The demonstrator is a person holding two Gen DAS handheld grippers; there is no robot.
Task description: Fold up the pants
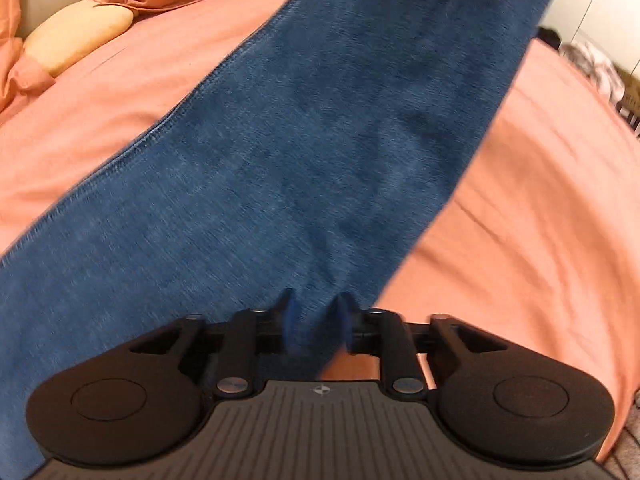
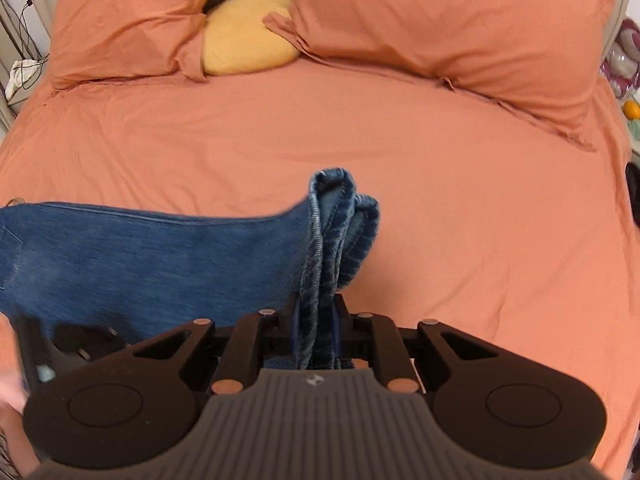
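A pair of blue jeans (image 1: 304, 152) stretches across the orange bed (image 1: 520, 220), running from the lower left up to the top right of the left wrist view. My left gripper (image 1: 316, 324) has the denim bunched between its two fingers, filling the gap, and the picture is blurred. In the right wrist view the leg ends of the jeans (image 2: 340, 216) stand up folded in a bundle, raised off the sheet. My right gripper (image 2: 316, 332) is shut on that bundle. The rest of the jeans (image 2: 140, 256) trails off to the left.
Two orange pillows (image 2: 440, 20) and a yellow cushion (image 2: 248, 36) lie at the head of the bed (image 2: 400, 140). A blurred dark gripper part (image 2: 80, 344) shows at the lower left. Cables and a white cloth (image 2: 22, 72) sit beside the bed on the left.
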